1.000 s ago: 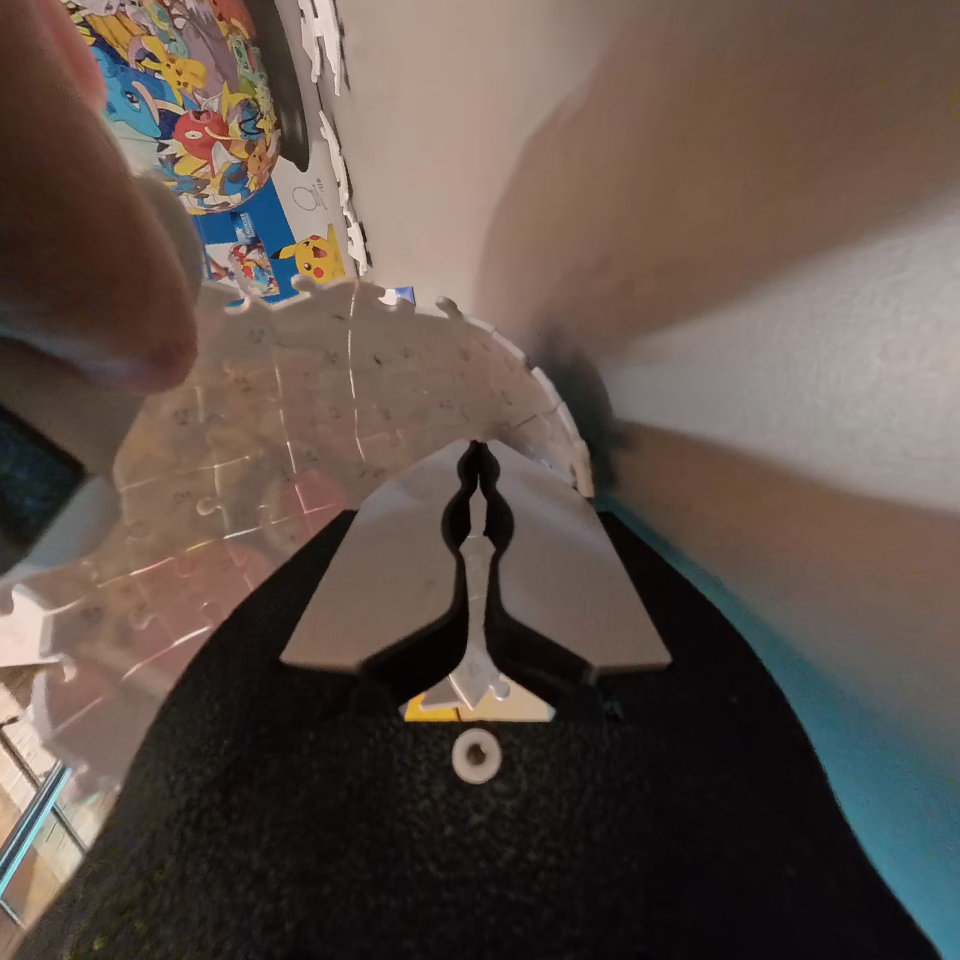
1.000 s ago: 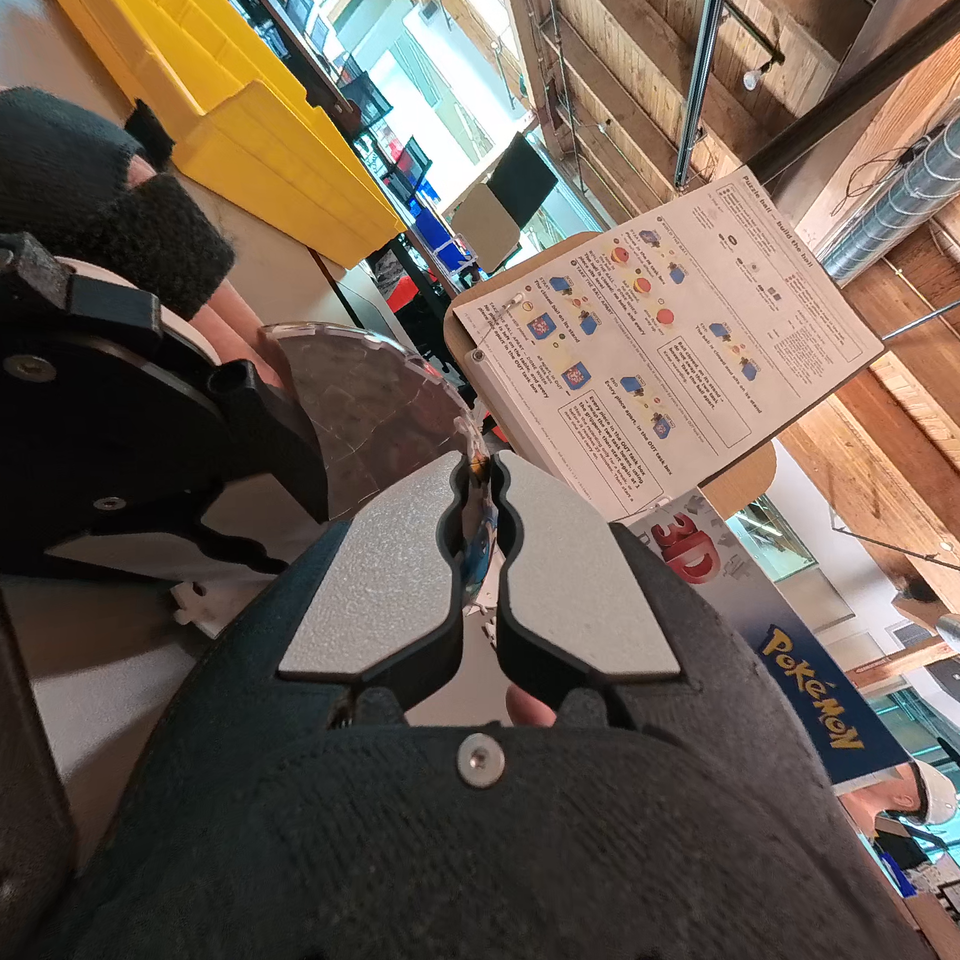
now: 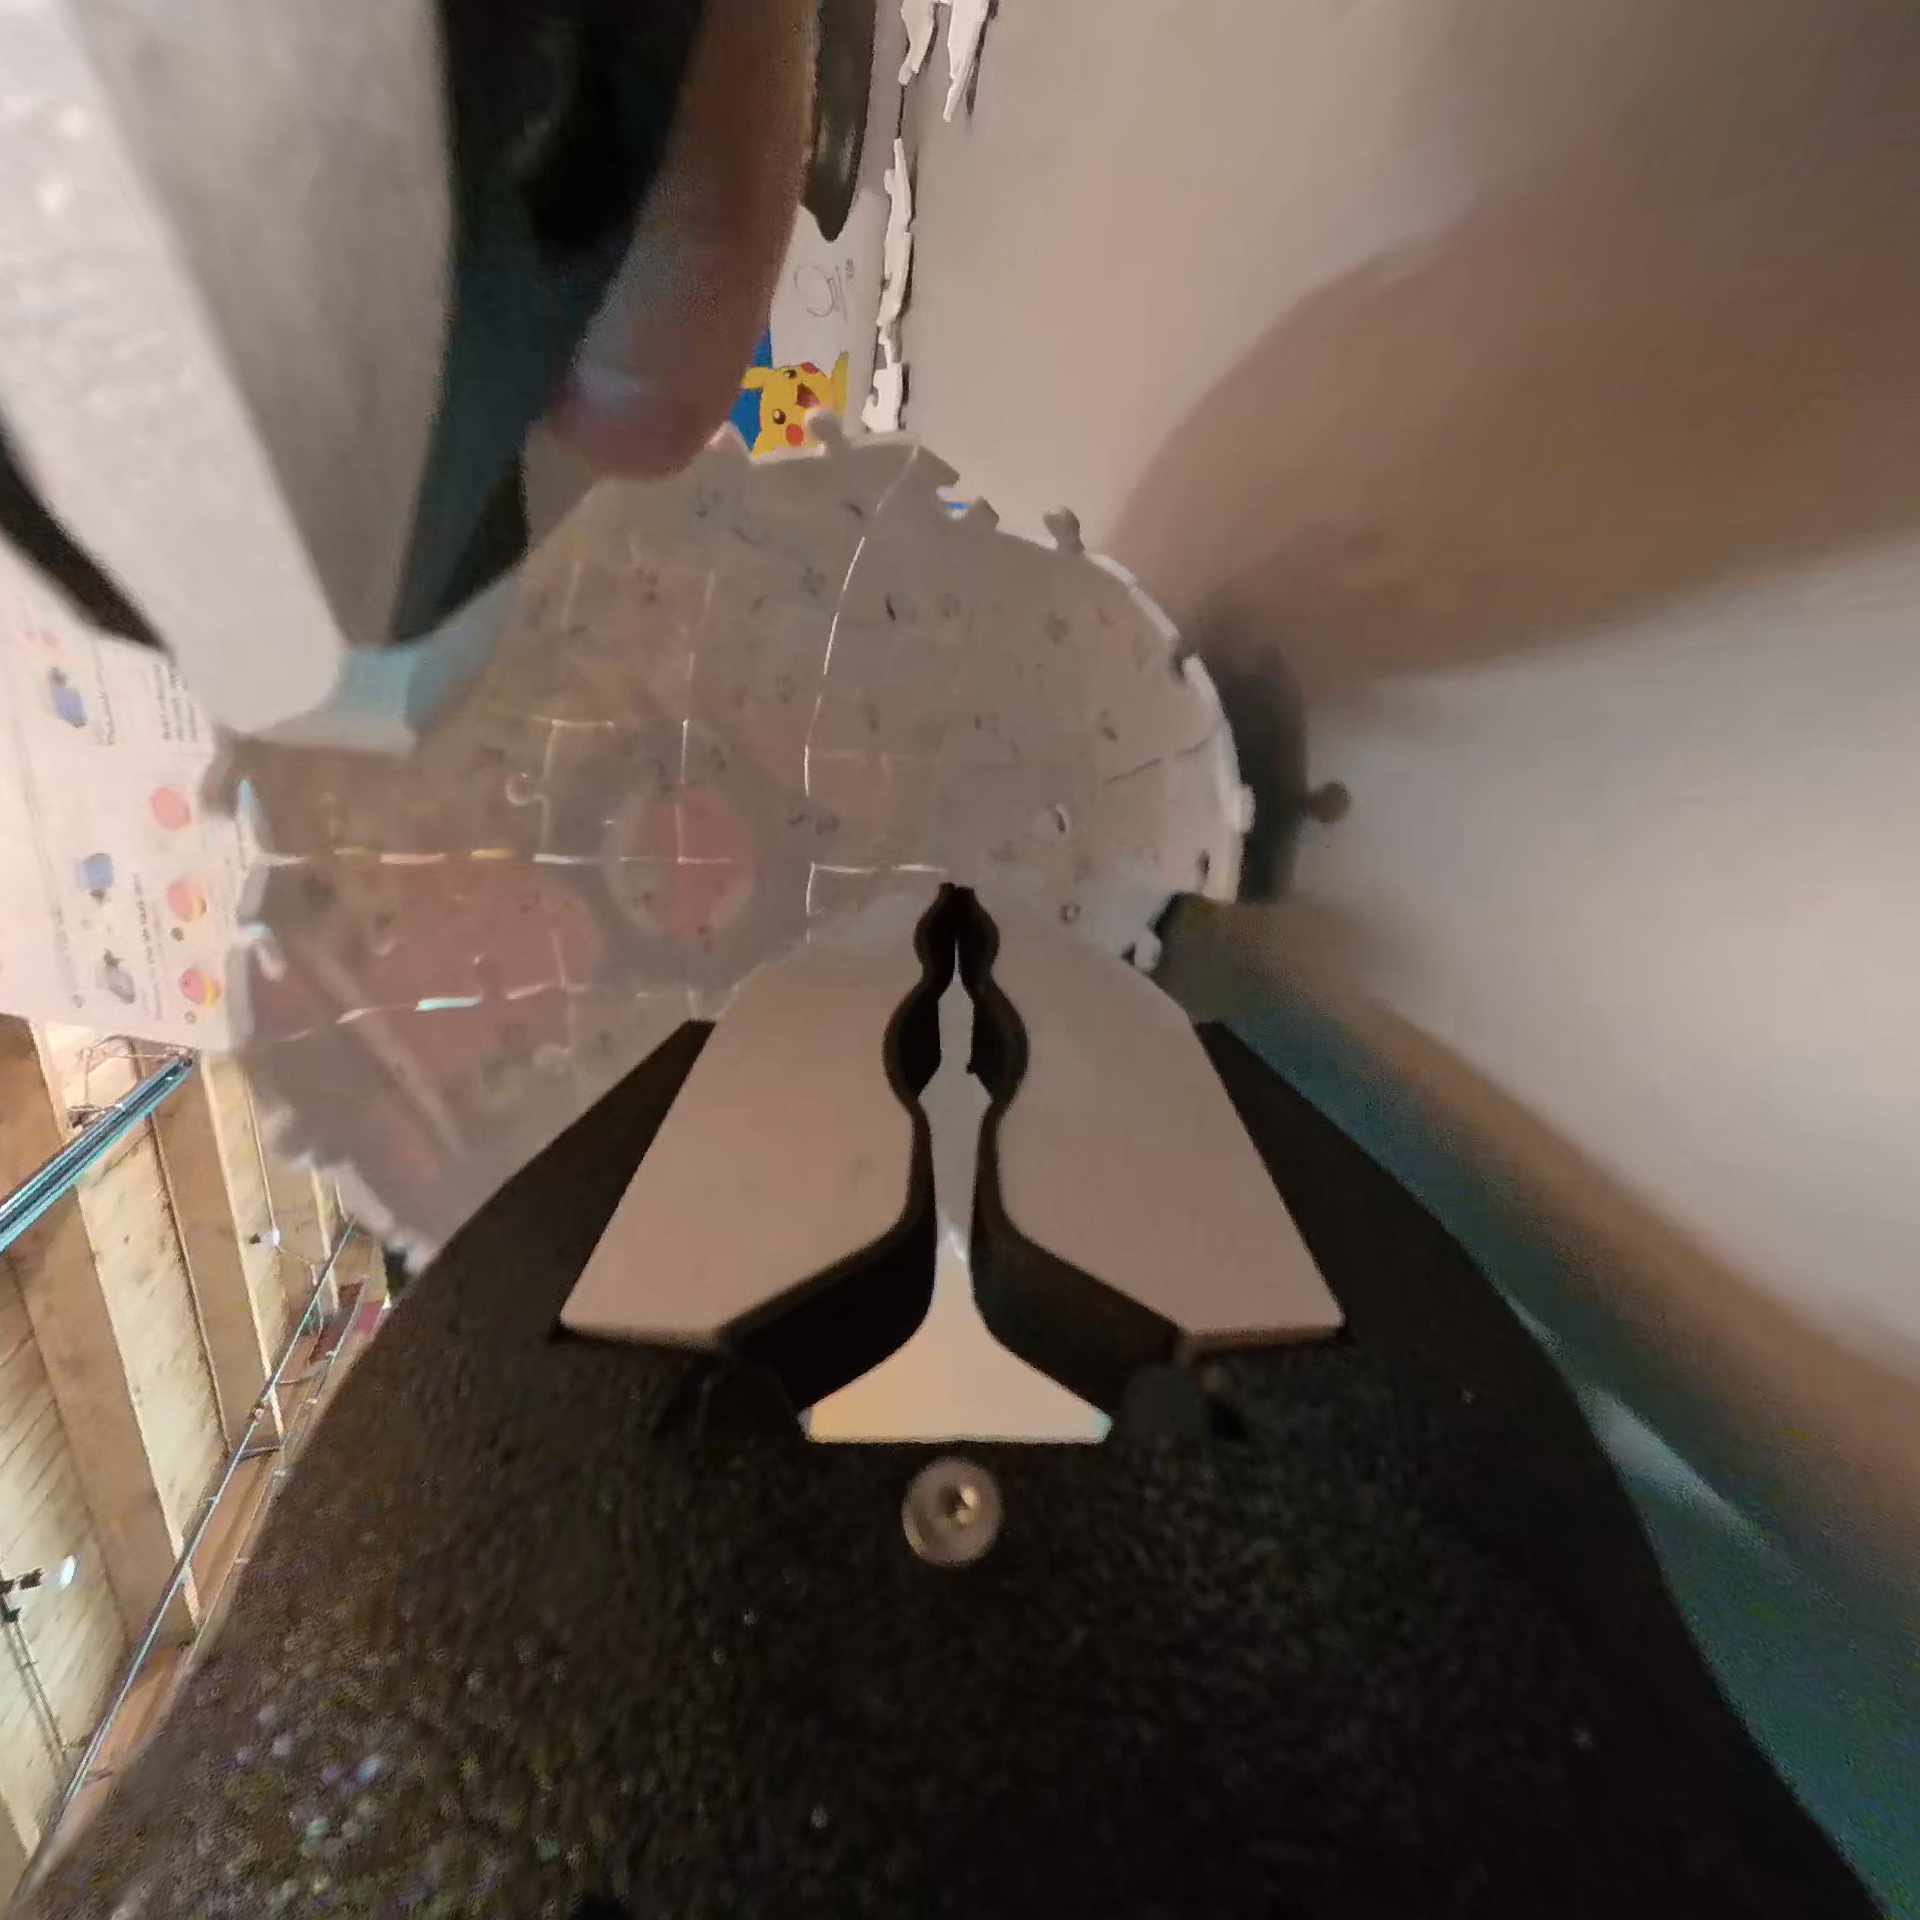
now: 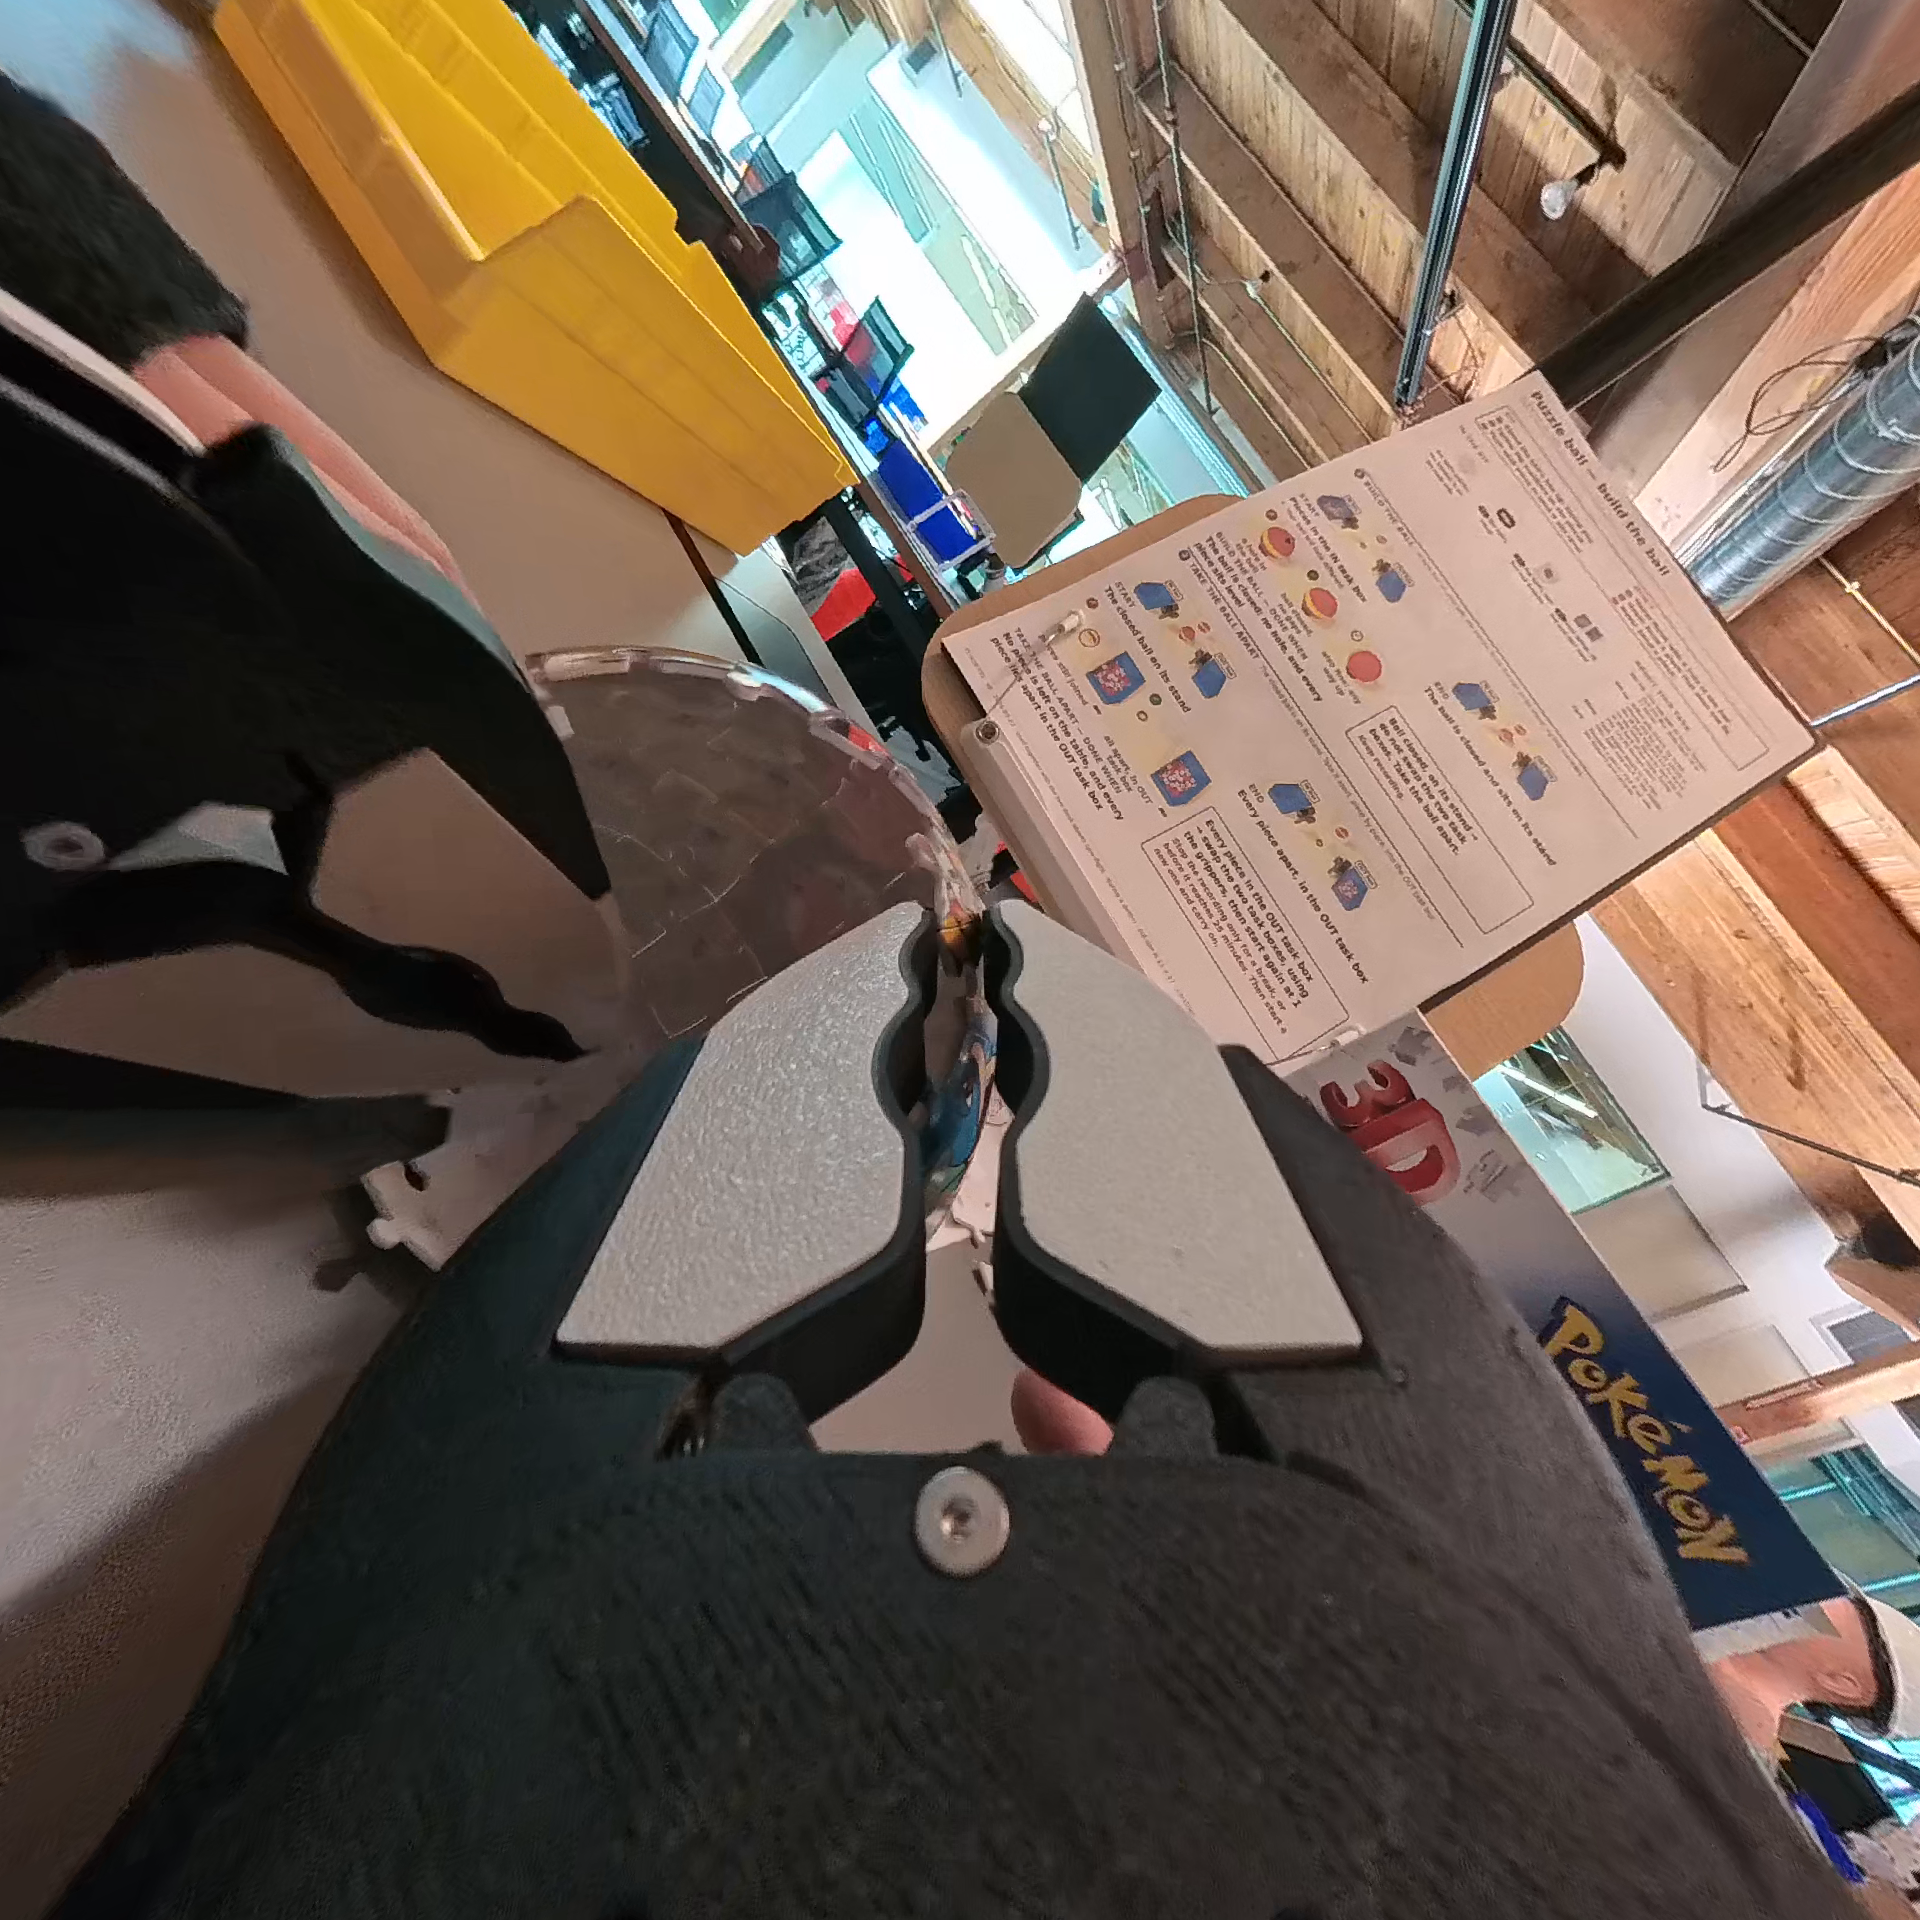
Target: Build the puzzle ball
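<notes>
A: Where is the puzzle ball, and in what state is it found?

B: A curved dome of joined pieces (image 3: pixel 831 748) is seen held up between the two tools, its pale inner face turned to the left wrist view. A toothed rim of open tabs is shown, so only part of the ball is judged built.

A: How is it gripped?

B: The left gripper (image 3: pixel 958 940) is seen with its jaws drawn almost together, and the dome's lower edge appears to be pinched at their tips. The right gripper (image 4: pixel 961 935) is closed on the rim of the same shell (image 4: pixel 748 821), a printed face showing between its jaws.

A: What remains to be done?

B: Much, it is judged. Loose white pieces (image 3: pixel 896 301) are seen lying on the pale table (image 3: pixel 1558 727) beyond the dome, not yet fitted. A bare finger (image 3: pixel 665 312) is seen near the dome's upper edge.

A: And farther out?

B: A picture box (image 4: pixel 1621 1382) and an instruction sheet (image 4: pixel 1382 707) on a board are seen, with yellow bins (image 4: pixel 540 270) behind.
</notes>
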A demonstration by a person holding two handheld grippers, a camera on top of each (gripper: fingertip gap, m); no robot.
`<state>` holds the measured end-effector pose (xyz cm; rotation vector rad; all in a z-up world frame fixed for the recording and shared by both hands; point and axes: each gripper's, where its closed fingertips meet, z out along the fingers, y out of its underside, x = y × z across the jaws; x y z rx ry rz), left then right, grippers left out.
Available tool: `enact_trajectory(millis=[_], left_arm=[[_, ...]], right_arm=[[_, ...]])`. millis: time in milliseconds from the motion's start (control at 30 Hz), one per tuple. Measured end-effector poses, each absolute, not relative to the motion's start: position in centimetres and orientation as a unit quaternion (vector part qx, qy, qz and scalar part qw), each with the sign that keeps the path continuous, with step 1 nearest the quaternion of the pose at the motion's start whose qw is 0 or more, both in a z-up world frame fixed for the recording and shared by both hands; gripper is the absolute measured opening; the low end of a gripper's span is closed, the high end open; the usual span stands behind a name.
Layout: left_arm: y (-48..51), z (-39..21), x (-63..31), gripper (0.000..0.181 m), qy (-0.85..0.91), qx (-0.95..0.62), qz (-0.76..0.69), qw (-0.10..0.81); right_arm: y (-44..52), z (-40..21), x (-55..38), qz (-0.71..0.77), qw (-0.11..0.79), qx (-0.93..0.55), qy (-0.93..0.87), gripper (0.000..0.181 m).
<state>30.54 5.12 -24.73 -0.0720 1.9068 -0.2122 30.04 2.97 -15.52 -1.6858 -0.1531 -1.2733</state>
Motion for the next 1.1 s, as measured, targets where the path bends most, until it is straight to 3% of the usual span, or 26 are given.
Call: enact_trajectory(millis=[1100], left_arm=[[4.4, -26.5, 31.5, 0.0, 0.834, -0.098, -0.069, 0.539]], right_arm=[[2.9, -15.9, 30.3, -0.476, 0.541, -0.689, -0.078, 0.01]])
